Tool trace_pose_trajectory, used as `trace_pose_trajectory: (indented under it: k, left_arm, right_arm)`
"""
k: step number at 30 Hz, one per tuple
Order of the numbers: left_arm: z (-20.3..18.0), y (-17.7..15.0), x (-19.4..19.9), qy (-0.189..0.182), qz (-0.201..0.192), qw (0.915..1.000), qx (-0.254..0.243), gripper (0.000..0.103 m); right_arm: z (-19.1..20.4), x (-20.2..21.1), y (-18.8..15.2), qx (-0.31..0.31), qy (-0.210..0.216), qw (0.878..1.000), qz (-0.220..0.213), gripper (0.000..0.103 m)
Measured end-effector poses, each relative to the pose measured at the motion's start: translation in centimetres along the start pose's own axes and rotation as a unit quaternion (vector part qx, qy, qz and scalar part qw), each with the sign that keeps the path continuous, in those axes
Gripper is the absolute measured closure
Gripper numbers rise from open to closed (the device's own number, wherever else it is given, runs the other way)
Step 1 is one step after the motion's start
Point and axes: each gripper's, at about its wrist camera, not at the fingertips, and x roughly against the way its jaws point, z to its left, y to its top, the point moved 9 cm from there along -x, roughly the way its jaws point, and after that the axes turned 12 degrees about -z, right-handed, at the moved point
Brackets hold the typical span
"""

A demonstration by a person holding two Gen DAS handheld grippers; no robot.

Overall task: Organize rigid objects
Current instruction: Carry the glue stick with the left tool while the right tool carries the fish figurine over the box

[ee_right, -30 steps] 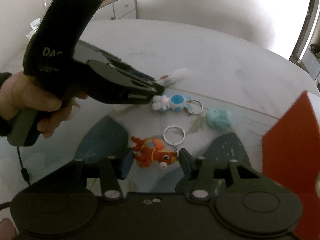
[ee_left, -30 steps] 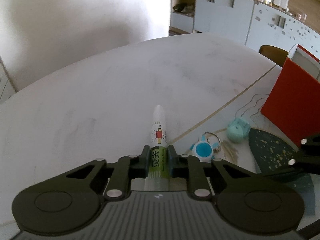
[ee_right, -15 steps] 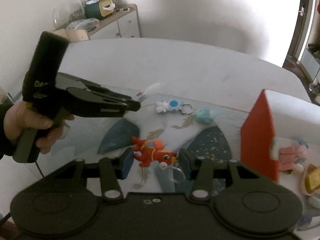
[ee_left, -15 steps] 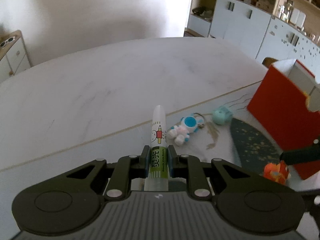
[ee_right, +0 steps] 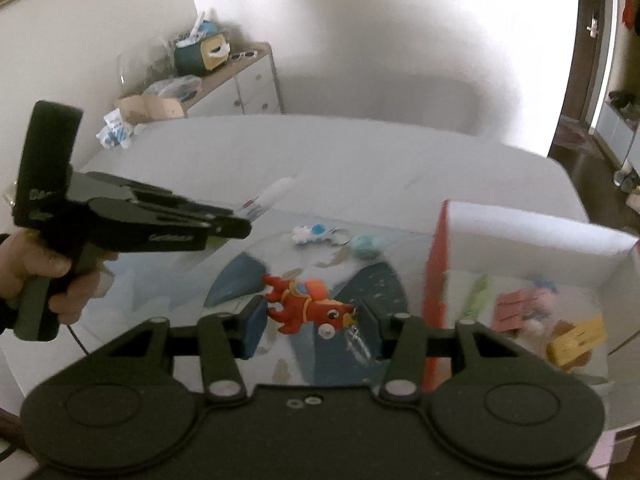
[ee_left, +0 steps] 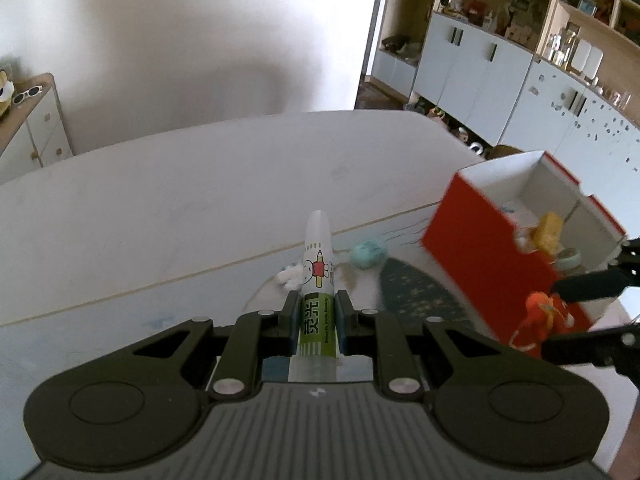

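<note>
My left gripper [ee_left: 317, 309] is shut on a white and green highlighter pen [ee_left: 317, 280], held above the table; the pen also shows in the right wrist view [ee_right: 268, 200]. My right gripper [ee_right: 310, 314] is shut on a red toy keychain [ee_right: 308, 304], lifted beside the red box [ee_right: 436, 272]; the keychain also shows in the left wrist view [ee_left: 540, 320]. The red box [ee_left: 488, 248] is open on top and holds several small items. A blue and white astronaut keychain [ee_right: 314, 234] and a teal round case [ee_right: 366, 245] lie on the table.
The white table [ee_left: 160, 208] has a glass mat with dark blue leaf shapes [ee_right: 236, 284]. Cabinets and shelves [ee_left: 500, 72] stand behind on the right. A sideboard with clutter [ee_right: 224, 76] stands against the wall.
Both grippers have risen with their loads. The red keychain has gone up and towards the red box, whose open inside now shows in both views.
</note>
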Motion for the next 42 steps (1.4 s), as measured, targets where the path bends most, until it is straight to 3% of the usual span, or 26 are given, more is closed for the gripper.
trace_pose_trajectory:
  k: [7, 18, 31, 42]
  left_arm:
    - [-4.3, 2.1, 1.7, -0.002, -0.006, 1.0000, 0.001, 0.086]
    - [-12.5, 3.8, -0.4, -0.009, -0.003, 0.9999, -0.003, 0.086]
    - [-21.7, 5.2, -5.0, -0.023, 0.009, 0.9993, -0.027, 0.086]
    - [-24.6, 4.5, -10.8, 0.000, 0.042, 0.9978, -0.052, 0.086]
  right_arm:
    - [-3.9, 2.4, 1.1, 0.011, -0.004, 1.000, -0.018, 0.054]
    - [-10.8, 4.7, 0.6, 0.016, -0.004, 1.000, -0.024, 0.054]
    - [-17.4, 5.3, -1.4, 0.009, -0.007, 1.000, -0.015, 0.054]
    - [-19.4, 3.9, -4.0, 0.007, -0.001, 1.000, 0.012, 0.054]
